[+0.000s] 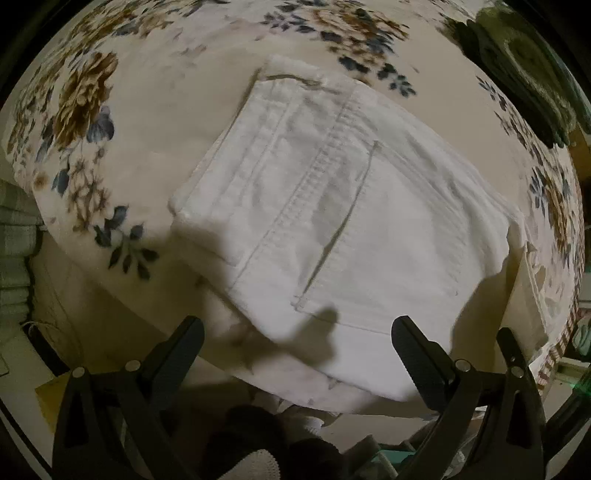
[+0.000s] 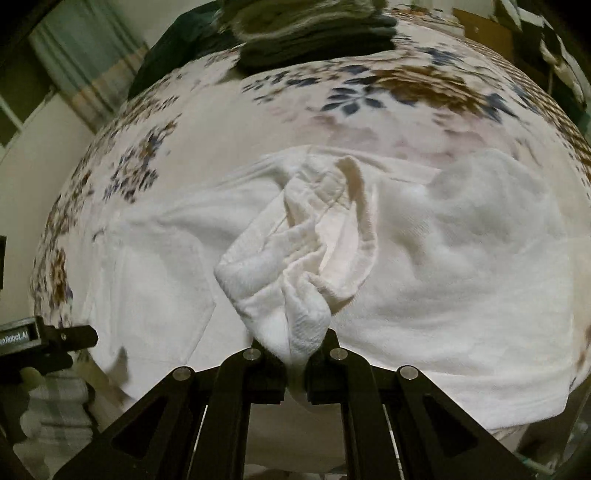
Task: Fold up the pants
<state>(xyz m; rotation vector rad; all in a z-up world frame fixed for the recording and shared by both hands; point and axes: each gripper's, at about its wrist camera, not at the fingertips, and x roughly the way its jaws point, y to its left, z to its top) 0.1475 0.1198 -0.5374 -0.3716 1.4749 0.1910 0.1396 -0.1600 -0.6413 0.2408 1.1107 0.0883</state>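
Pants lay white, folded, on flowery blanket ahead of left tongs, spread wide, empty. Right tongs pinched bunched pants cloth.

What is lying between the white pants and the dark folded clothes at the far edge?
In the right wrist view, only bare floral blanket lies between the white pants and the dark folded clothes.

White pants folded flat on floral blanket, one bunched end lifted.
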